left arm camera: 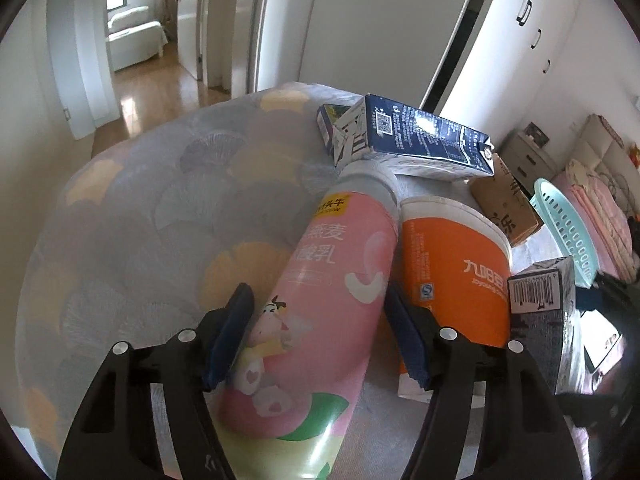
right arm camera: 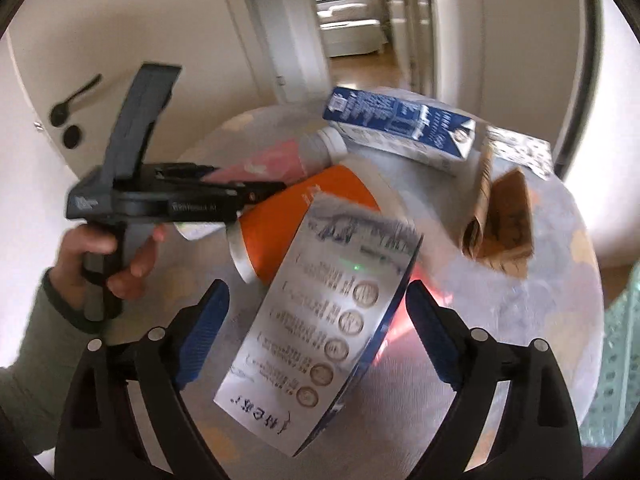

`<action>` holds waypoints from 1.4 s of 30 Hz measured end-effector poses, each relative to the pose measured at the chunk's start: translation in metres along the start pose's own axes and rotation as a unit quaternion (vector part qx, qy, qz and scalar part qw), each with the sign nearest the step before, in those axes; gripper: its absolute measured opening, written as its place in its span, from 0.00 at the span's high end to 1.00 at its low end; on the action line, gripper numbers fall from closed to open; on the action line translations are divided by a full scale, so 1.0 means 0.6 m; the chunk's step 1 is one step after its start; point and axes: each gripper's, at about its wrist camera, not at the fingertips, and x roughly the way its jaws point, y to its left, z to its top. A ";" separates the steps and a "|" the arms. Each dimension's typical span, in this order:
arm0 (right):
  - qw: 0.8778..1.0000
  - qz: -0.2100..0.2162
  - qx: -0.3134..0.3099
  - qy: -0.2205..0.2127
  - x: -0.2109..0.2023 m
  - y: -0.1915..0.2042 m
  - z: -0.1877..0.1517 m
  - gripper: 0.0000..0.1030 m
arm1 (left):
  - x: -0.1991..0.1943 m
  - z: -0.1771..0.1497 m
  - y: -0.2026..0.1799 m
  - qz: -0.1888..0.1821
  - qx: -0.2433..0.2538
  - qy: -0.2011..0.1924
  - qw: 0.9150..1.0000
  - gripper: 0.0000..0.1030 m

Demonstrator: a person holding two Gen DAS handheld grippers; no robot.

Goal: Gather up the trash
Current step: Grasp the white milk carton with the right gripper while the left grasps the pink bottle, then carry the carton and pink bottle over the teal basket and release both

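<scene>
A pink yogurt bottle (left arm camera: pixel 320 300) lies on the round table's patterned cloth (left arm camera: pixel 140 200). My left gripper (left arm camera: pixel 316 288) straddles its lower half, both blue pads against its sides. Beside it lies an orange cup (left arm camera: pixel 452 264) on its side. In the right wrist view a silver and blue carton (right arm camera: pixel 328 320) stands tilted between the fingers of my right gripper (right arm camera: pixel 316 286). There is a clear gap at the left pad (right arm camera: pixel 204 336). A hand (right arm camera: pixel 108 256) holds the left gripper's handle at the left.
A dark blue milk carton (left arm camera: pixel 420 136) rests on the bottle's cap end, with a small blue box (left arm camera: pixel 332 116) behind it. A brown cardboard box (left arm camera: pixel 504 200) lies further right. A teal plastic basket (left arm camera: pixel 568 224) stands past the table's right edge. Doors and a hallway lie beyond.
</scene>
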 end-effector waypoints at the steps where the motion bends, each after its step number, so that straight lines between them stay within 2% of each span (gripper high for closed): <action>1: 1.000 -0.022 0.010 0.004 0.001 0.005 -0.007 0.17 | -0.001 0.000 -0.001 -0.001 0.000 -0.002 1.000 0.43; 4: 0.996 -0.047 0.062 0.032 0.009 -0.002 -0.028 0.17 | -0.006 -0.006 -0.002 -0.011 -0.009 -0.010 1.000 0.54; 8: 0.990 -0.044 0.118 0.061 0.015 -0.016 -0.049 0.17 | -0.020 -0.016 -0.003 -0.006 -0.025 -0.020 0.999 0.55; 10: 0.989 -0.036 0.136 0.050 0.008 -0.022 -0.054 0.20 | -0.034 -0.024 -0.002 -0.011 -0.034 -0.030 0.999 0.55; 13: 0.988 -0.053 0.142 0.036 -0.008 -0.028 -0.056 0.34 | -0.058 -0.036 -0.003 -0.011 -0.046 -0.044 0.998 0.55; 19: 0.988 -0.070 0.135 0.020 -0.029 -0.030 -0.069 0.36 | -0.100 -0.061 -0.020 -0.018 -0.058 -0.068 0.996 0.55; 23: 0.988 -0.068 0.137 -0.005 -0.059 -0.036 -0.079 0.37 | -0.130 -0.062 -0.039 -0.020 -0.049 -0.090 0.995 0.55; 28: 0.986 -0.063 0.151 -0.031 -0.101 -0.059 -0.083 0.37 | -0.170 -0.042 -0.089 -0.039 -0.026 -0.126 0.991 0.55; 33: 0.982 -0.069 0.167 -0.049 -0.132 -0.092 -0.092 0.38 | -0.176 -0.026 -0.152 -0.058 0.001 -0.138 0.989 0.55; 34: 0.981 -0.070 0.171 -0.053 -0.139 -0.099 -0.094 0.40 | -0.173 -0.022 -0.167 -0.063 0.004 -0.139 0.988 0.55; 35: 0.980 -0.073 0.176 -0.055 -0.145 -0.107 -0.097 0.68 | -0.170 -0.016 -0.180 -0.070 0.007 -0.138 0.988 0.55; 36: 0.980 -0.066 0.179 -0.052 -0.147 -0.112 -0.098 0.71 | -0.167 -0.014 -0.194 -0.077 0.010 -0.138 0.987 0.55; 38: 0.978 -0.050 0.197 -0.053 -0.150 -0.135 -0.103 0.72 | -0.156 -0.007 -0.227 -0.090 0.021 -0.135 0.987 0.55; 39: 0.977 -0.060 0.201 -0.045 -0.148 -0.144 -0.104 0.72 | -0.152 -0.005 -0.237 -0.092 0.025 -0.134 0.986 0.55; 42: 0.979 -0.042 0.197 -0.026 -0.127 -0.150 -0.111 0.72 | -0.133 -0.002 -0.273 -0.100 0.038 -0.127 0.986 0.55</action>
